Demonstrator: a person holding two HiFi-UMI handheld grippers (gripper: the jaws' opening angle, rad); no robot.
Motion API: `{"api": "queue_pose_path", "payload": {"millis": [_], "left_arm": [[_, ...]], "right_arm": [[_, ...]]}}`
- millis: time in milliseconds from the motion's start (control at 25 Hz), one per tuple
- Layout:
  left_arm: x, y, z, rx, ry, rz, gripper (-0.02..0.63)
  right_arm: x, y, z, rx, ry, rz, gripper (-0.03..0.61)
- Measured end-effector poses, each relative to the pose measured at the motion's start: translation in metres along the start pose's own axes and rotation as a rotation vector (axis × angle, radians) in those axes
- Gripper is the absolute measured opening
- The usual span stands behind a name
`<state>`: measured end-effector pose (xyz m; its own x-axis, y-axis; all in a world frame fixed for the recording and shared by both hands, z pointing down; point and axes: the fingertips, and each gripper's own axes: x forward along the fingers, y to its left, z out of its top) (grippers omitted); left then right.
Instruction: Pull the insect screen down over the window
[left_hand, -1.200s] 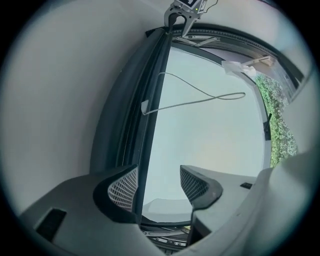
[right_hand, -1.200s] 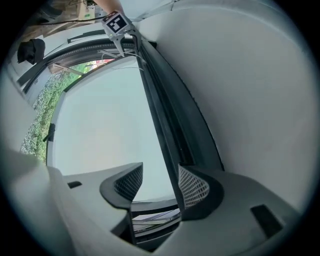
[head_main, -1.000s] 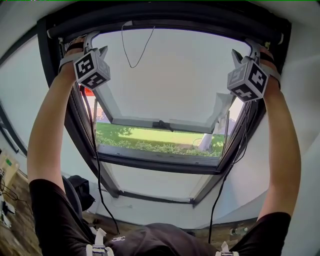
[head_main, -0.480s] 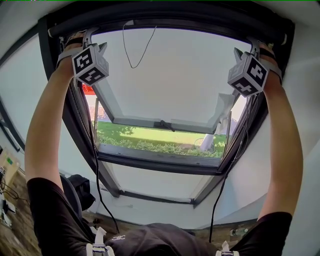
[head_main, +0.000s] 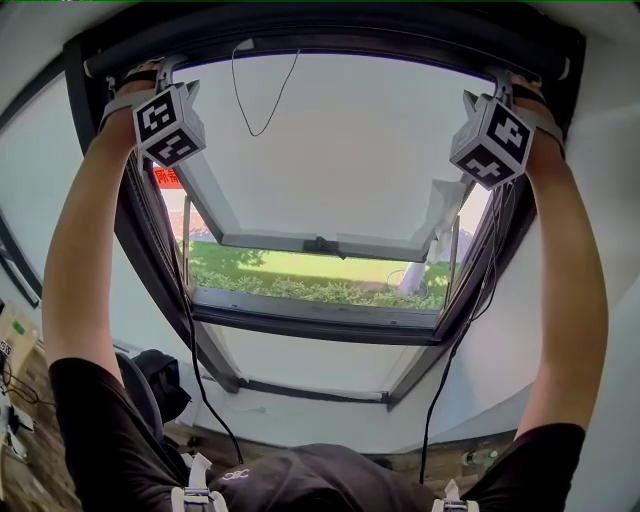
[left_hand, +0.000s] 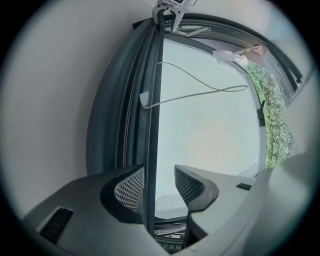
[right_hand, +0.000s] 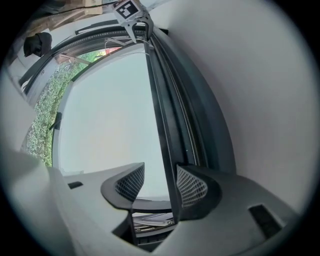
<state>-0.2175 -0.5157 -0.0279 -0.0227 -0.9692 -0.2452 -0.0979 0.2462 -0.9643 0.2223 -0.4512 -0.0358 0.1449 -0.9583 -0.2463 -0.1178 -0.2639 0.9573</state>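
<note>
- Left gripper view: the left gripper (left_hand: 159, 189) has its fingers (left_hand: 129, 189) apart and closing. A thin dark pull bar (left_hand: 150, 125) runs between them, close against one pad and clear of the other.
- Right gripper view: the right gripper (right_hand: 161, 186) is likewise closing from wide. The same bar runs just beside one pad, with the other pad well off it. Neither grip looks made yet.
- As I judge it, the step in hand is taking hold of the bar at both ends, high in the window (head_main: 150, 260) frame.
- The next move calls for a firm pinch on both sides, then an even, level pull downward so the bar does not skew.
- The insect screen (head_main: 330, 42) is not drawn at all. It sits rolled away along the top of the frame, and a thin cord (head_main: 262, 100) dangles from its bar.
- Beyond, the sash (head_main: 320, 245) is tipped outward over a green garden (head_main: 310, 280).
</note>
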Motion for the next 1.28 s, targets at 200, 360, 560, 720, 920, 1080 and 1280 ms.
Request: {"api": "queue_pose_path", "payload": {"millis": [200,360,560,720,920,1080,1280], "left_arm": [[0.002,0.0,-0.001,0.002,0.002,-0.005,0.227],[0.005,0.0,-0.002,0.036,0.013,-0.003,0.22],[0.002,0.001,0.0,-0.034,-0.008,-0.03,0.209],[-0.001,-0.007,-0.001,-0.005,-0.011,-0.031,0.207],[-0.01,-0.033,-0.005,0.004,-0.011,-0.101,0.155],[-0.019,-0.063,-0.01,0.058,0.003,-0.146,0.124],[-0.029,-0.097,-0.011,0.043,-0.016,-0.187,0.117]], "right_arm": [[-0.003,0.003,-0.001,-0.016,0.025,0.01,0.221],[-0.003,0.002,0.002,-0.018,0.028,0.008,0.225],[-0.003,0.001,0.002,-0.009,0.029,0.009,0.225],[-0.006,0.008,0.003,0.005,0.025,0.036,0.224],[-0.014,0.039,-0.005,-0.073,0.063,0.079,0.217],[-0.021,0.071,-0.009,-0.091,0.066,0.111,0.225],[-0.031,0.104,-0.012,-0.038,0.034,0.164,0.21]]}}
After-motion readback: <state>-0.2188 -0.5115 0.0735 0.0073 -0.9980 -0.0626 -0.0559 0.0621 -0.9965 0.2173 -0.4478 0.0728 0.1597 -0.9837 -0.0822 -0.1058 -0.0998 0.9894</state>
